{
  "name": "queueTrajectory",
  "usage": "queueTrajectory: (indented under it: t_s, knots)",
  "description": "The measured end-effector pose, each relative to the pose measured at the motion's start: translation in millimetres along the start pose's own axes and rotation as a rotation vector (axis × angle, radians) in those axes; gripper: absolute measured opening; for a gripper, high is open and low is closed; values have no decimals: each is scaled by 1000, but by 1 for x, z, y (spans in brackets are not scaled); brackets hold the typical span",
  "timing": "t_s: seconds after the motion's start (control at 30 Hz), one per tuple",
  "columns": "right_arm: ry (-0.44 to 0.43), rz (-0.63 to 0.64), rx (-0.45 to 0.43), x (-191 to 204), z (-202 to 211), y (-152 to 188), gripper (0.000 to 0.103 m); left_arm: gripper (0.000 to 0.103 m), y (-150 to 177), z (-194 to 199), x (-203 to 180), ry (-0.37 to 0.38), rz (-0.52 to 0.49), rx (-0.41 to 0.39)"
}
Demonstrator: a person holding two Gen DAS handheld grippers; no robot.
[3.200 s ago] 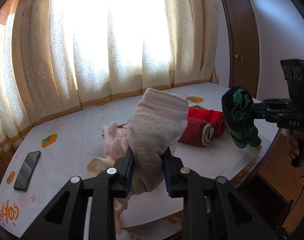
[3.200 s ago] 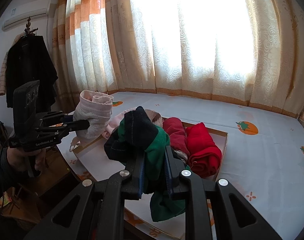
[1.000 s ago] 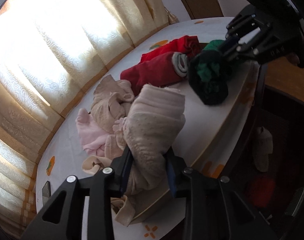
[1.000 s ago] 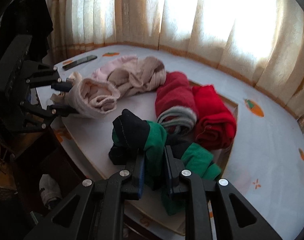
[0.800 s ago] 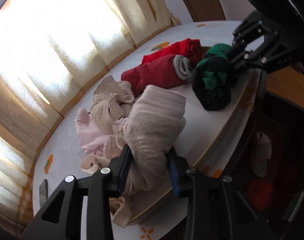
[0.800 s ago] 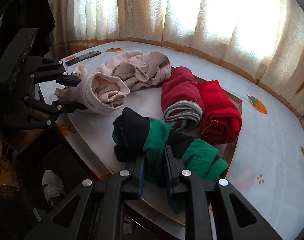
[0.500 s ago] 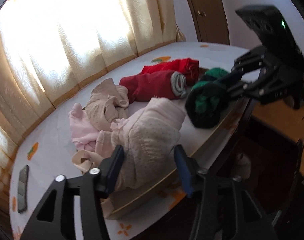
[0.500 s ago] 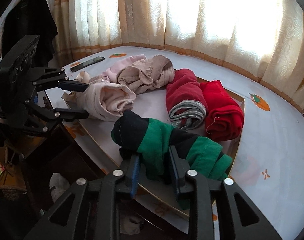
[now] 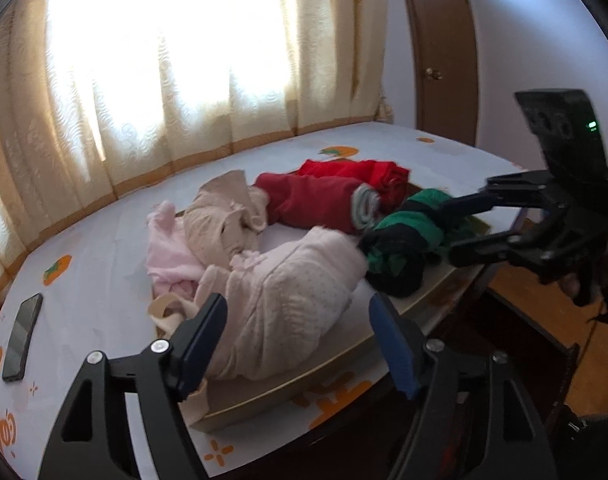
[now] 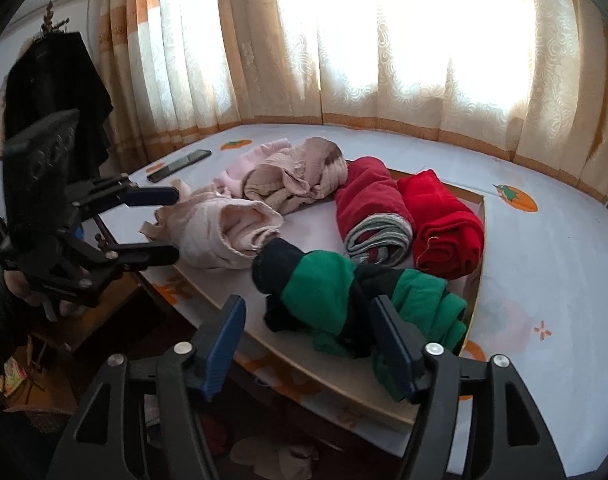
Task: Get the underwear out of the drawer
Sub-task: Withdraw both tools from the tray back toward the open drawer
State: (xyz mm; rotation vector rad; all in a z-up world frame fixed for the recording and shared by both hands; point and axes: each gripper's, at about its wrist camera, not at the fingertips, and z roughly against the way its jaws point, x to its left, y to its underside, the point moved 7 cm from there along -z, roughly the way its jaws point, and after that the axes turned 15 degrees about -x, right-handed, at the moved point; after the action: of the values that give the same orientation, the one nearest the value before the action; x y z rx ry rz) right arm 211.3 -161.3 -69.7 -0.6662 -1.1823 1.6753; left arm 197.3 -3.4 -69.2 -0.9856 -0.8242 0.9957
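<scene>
A pale pink dotted underwear roll [image 9: 288,292] lies on the near edge of a shallow cardboard tray [image 9: 264,396] on the table. My left gripper [image 9: 298,308] straddles it, its jaws opening, the right pad clear of the cloth. In the right wrist view the same roll [image 10: 220,232] rests in front of the left gripper [image 10: 172,224]. A green and black underwear bundle [image 10: 324,292] lies on the tray [image 10: 344,384] between the opening jaws of my right gripper [image 10: 308,312]. The left wrist view shows this bundle [image 9: 404,248] at the right gripper [image 9: 448,228].
Two red rolls [image 10: 448,220] and loose beige and pink garments [image 9: 224,220] fill the tray's far side. A phone [image 9: 22,336] lies at the table's left. Curtains hang behind, a door [image 9: 440,52] at right, a dark coat [image 10: 56,80] at left. Below the table edge is dark space with socks [image 10: 272,456].
Both grippers came down to the tray with their bundles, then spread their jaws. The pink roll and the green-black bundle now rest on the tray, released.
</scene>
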Motion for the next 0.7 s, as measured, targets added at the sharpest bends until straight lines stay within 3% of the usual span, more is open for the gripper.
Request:
queueTrajectory:
  t_s: [0.1, 0.2, 0.33, 0.43, 0.7]
  knots:
    - [-38, -74, 5, 2, -1, 2, 68, 74, 5, -5, 10, -40, 41, 20]
    - [-19, -77, -18, 4, 4, 1, 68, 74, 6, 0, 18, -59, 98, 7]
    - [-25, -84, -39, 11, 8, 3, 75, 89, 11, 0, 28, -111, 156, 20]
    - [3, -84, -9, 7, -1, 8, 76, 89, 14, -3, 32, -124, 191, 24]
    - [26, -125, -49, 8, 17, 15, 76, 93, 14, 23, 28, -136, 249, -28]
